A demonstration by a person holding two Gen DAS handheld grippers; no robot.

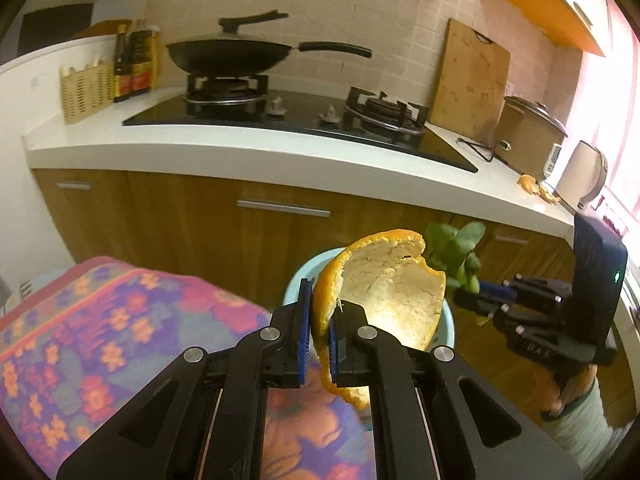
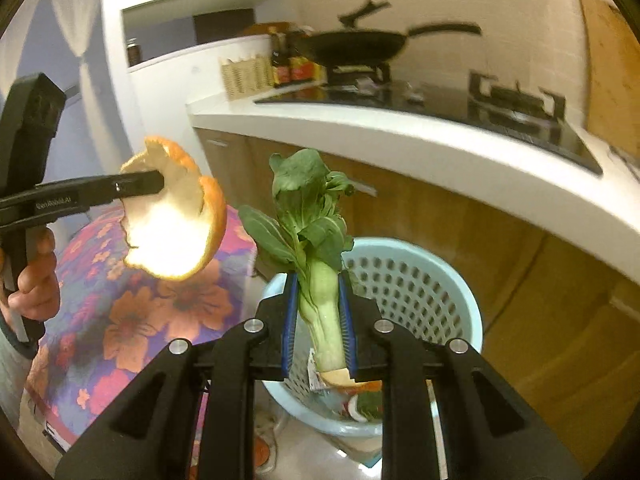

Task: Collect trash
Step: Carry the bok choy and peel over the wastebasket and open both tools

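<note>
Centrally in the left wrist view, the left gripper (image 1: 320, 320) has its fingers clamped on an orange peel (image 1: 384, 288), held over the pale blue basket (image 1: 296, 280); more peel (image 1: 538, 188) lies on the table (image 1: 240, 148) at right.

Low in the right wrist view, the right gripper (image 2: 318, 320) grasps a bok choy (image 2: 316, 240) stalk above that basket (image 2: 452, 272).

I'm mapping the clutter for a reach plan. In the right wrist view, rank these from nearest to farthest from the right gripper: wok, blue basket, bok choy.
1. bok choy: clamped upright in the right gripper's jaws.
2. blue basket: just below and beyond, on the floor.
3. wok: farthest, on the far burner of the counter.
</note>
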